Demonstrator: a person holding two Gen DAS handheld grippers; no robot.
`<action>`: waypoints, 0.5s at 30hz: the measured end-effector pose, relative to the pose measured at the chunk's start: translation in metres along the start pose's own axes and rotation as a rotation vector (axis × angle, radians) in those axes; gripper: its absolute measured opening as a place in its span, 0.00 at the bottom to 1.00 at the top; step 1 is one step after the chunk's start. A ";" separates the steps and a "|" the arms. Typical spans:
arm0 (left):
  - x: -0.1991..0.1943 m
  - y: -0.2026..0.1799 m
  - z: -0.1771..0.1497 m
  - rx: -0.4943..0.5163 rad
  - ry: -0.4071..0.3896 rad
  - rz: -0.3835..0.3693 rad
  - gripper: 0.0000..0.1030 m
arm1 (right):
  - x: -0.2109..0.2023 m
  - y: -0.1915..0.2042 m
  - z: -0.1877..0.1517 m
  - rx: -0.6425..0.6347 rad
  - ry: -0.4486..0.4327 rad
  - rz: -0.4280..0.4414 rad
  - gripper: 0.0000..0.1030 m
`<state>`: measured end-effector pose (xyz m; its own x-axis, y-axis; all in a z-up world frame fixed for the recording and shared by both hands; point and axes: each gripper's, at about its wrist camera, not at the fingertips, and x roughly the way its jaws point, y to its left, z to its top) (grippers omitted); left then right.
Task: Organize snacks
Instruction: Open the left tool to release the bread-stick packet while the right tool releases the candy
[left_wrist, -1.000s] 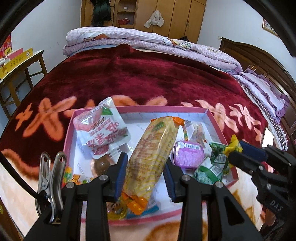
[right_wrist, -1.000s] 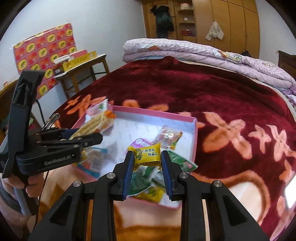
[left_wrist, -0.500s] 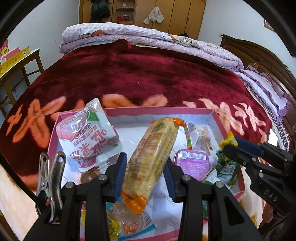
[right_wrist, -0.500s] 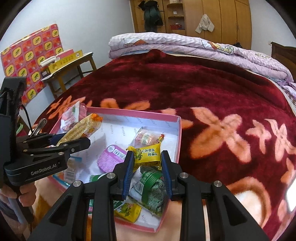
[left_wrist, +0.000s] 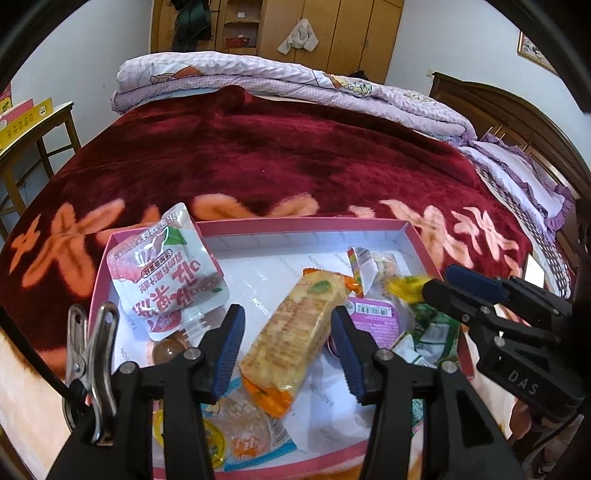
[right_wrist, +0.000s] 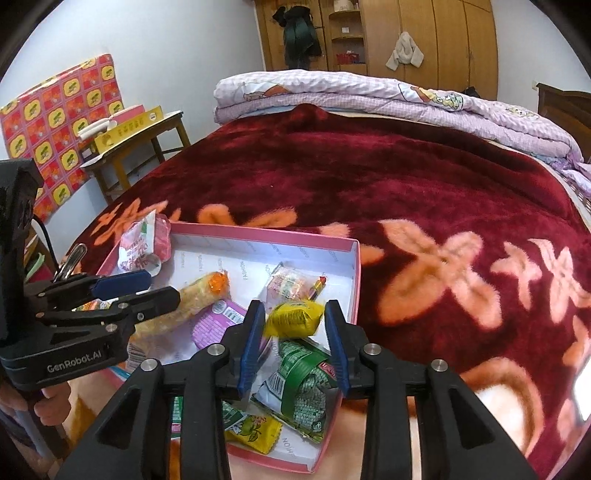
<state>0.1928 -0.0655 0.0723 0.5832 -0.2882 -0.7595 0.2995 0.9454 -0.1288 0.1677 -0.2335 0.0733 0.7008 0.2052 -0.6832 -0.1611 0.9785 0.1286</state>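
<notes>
Now, farthest left of the left gripper (left_wrist: 288, 343), beyond its left finger, a pink-and-white pouch (left_wrist: 168, 273) leans on the far-left corner of the pink box (left_wrist: 306, 223), with a brown round candy (left_wrist: 167, 350) below it. Between the blue pads (left_wrist: 229, 347) lies the long cracker pack (left_wrist: 295, 332); the jaws are opening and neither pad touches it, a gap showing on each side. Beyond the right finger sits a purple jelly cup (left_wrist: 373, 317), then a green wrapper (left_wrist: 432, 332).

From the right wrist, the right gripper (right_wrist: 295, 339) has its jaws opening too, the yellow candy packet (right_wrist: 295, 319) loose between its pads (right_wrist: 251, 343), blurred, over the box's near-right corner. Beneath its fingers lie a green packet (right_wrist: 303, 384) and a yellow-green sachet (right_wrist: 255, 428). Right of the fingers spreads the red blanket (right_wrist: 443, 206).
</notes>
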 end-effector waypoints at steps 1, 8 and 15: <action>-0.002 0.001 -0.001 -0.007 -0.003 0.002 0.52 | -0.002 0.001 0.000 -0.002 -0.005 0.004 0.44; -0.021 0.006 -0.009 -0.039 -0.019 0.008 0.52 | -0.016 0.011 -0.005 -0.005 -0.021 0.014 0.45; -0.044 0.006 -0.024 -0.036 -0.028 0.030 0.52 | -0.033 0.027 -0.016 0.001 -0.030 0.057 0.45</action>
<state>0.1508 -0.0433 0.0898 0.6126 -0.2629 -0.7454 0.2539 0.9585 -0.1294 0.1286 -0.2138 0.0880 0.7111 0.2607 -0.6529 -0.2004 0.9653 0.1673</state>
